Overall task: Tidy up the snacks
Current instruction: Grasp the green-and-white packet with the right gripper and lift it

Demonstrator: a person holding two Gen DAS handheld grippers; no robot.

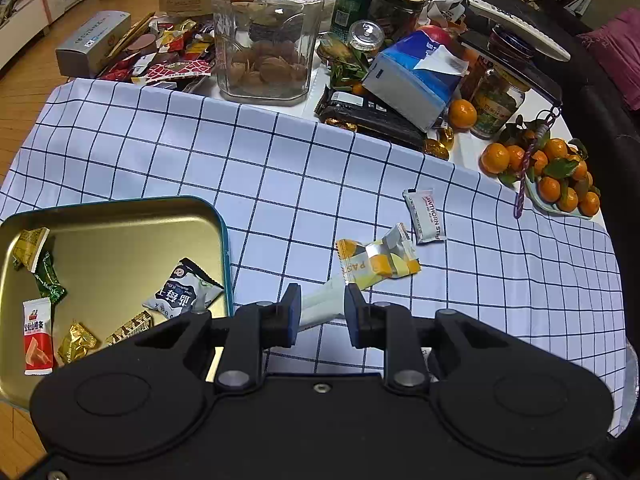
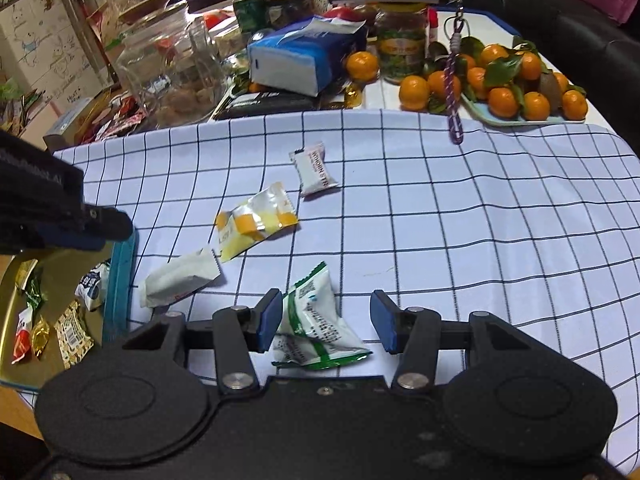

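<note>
**Snack sorting: both tools over loose packets beside the tin**

The loose snacks lie on the checked cloth (image 1: 280,168) that covers the bench. A plain white packet (image 2: 180,278) lies just beside the right edge of the tin tray (image 1: 132,204). In the left wrist view this packet sits between the jaws of the left tool (image 1: 323,307). The jaws are partly spread, and whether the pads press on the packet cannot be told.

A green-and-white packet (image 2: 316,320) lies between the jaws of the right tool (image 2: 326,320). The left pad touches or nearly touches the packet; the right pad stands clear of it. The right tool is therefore spread, not pinching.

A crumpled yellow-and-silver packet (image 2: 256,220) lies beyond the white packet, with one corner touching or overlapping it. A white hawthorn packet (image 2: 316,170) lies just past the yellow one, apart from it.

The tin tray has a gold interior and a teal rim. It holds several snacks: a red-and-white packet (image 1: 38,336), a gold-wrapped candy (image 1: 76,342), a green-wrapped candy (image 1: 50,280), a blue-and-white cartoon packet (image 1: 184,292) and a patterned brown packet (image 1: 130,326).

Behind the cloth stand a large glass jar (image 1: 268,32) holding round brown items, a blue tissue pack (image 1: 416,80), a green can (image 1: 354,4) and a dish of mandarins (image 1: 556,176). A pile of mixed wrappers (image 1: 172,56) lies left of the jar.
</note>
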